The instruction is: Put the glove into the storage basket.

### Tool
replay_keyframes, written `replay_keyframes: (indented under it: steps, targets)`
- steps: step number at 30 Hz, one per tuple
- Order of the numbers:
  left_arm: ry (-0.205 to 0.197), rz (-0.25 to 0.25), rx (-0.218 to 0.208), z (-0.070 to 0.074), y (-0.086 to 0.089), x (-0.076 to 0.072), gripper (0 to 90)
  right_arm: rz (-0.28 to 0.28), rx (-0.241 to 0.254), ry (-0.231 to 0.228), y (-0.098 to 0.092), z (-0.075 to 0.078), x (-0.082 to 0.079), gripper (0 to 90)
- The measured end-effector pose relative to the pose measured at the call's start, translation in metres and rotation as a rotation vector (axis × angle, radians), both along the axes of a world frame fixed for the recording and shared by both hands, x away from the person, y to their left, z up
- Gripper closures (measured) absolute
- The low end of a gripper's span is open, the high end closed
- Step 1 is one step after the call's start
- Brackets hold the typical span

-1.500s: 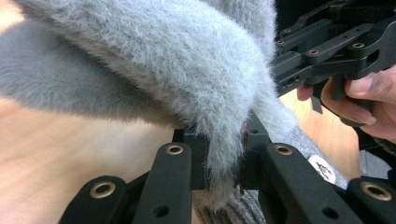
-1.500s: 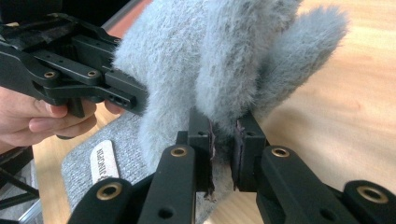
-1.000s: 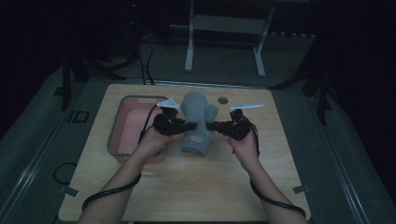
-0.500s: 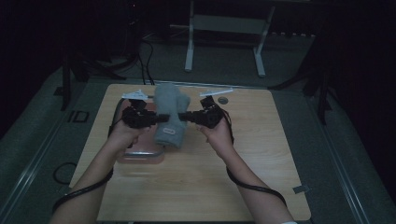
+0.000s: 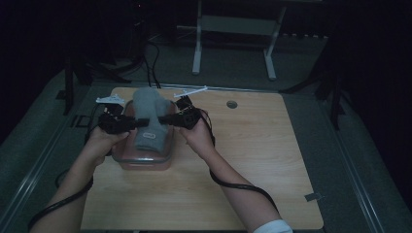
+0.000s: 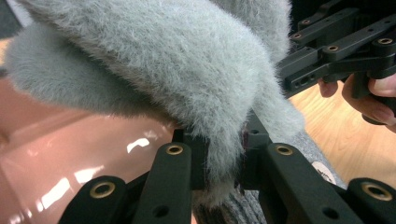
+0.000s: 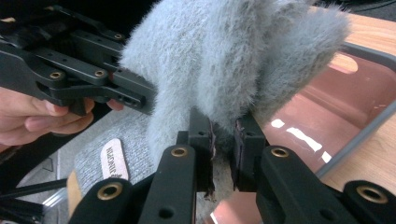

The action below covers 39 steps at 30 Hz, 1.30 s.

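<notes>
Grey fuzzy garment [image 5: 147,116], folded into a bundle, is held up between the two grippers directly over the pink bin [image 5: 145,158] at the left part of the wooden table [image 5: 252,160]. Its lower ribbed part with a small oval label [image 7: 113,158] hangs down into the bin opening; whether it touches the bin floor cannot be told.

Left gripper [image 6: 219,154]: jaws clenched on a fold of the fuzzy fabric, pile bulging out above and below the pads. Glossy pink bin wall sits just beneath in the left gripper view.

Right gripper [image 7: 223,135]: jaws likewise pinched on a fold of the garment from the opposite side, the bin's grey rim [image 7: 369,51] and pink interior behind it.

In the high view both hands flank the bundle, left hand [image 5: 104,138] at the bin's left edge, right hand [image 5: 197,136] at its right edge. Grey three-cornered plates stick out above each gripper.

Progress, as judged: the work looks like stowing the garment in the bin. Folding and carrying over the bin appear done. Left to do: lower the bundle fully inside, open both sets of jaws, and clear the grippers without dragging the fabric back out. Upper part of the bundle stands well above the rim, so it is not seated yet.

A small round hole [image 5: 231,104] lies in the tabletop, well apart to the right.
</notes>
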<state>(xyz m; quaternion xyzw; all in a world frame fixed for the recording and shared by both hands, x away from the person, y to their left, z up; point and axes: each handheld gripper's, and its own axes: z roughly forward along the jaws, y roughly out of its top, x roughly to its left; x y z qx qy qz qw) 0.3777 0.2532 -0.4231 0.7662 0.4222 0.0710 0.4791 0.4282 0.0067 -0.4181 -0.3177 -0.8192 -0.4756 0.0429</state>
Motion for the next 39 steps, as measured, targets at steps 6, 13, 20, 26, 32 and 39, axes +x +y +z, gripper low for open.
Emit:
replay_keyframes:
  steps: [6,13,20,26,32,39]
  targets:
    - [0.073,0.016,0.008,-0.03,0.006,0.009,78.8,-0.011,-0.053,0.028,0.012,-0.024,0.008,80.9]
    - [0.145,0.032,0.066,-0.053,0.003,0.02,78.7,-0.033,-0.152,0.041,0.025,-0.05,0.014,81.0]
    - [0.197,0.064,0.143,-0.06,-0.007,0.025,78.5,-0.063,-0.225,0.062,0.033,-0.064,0.017,81.1]
    - [0.224,0.078,0.251,-0.062,-0.013,0.029,78.2,-0.083,-0.301,0.055,0.046,-0.069,0.018,81.0]
    - [0.273,0.076,0.289,-0.067,-0.016,0.033,78.1,-0.089,-0.364,0.057,0.054,-0.076,0.02,76.3]
    - [0.295,0.086,0.371,-0.071,-0.025,0.037,72.7,-0.085,-0.372,0.005,0.051,-0.064,0.019,55.2]
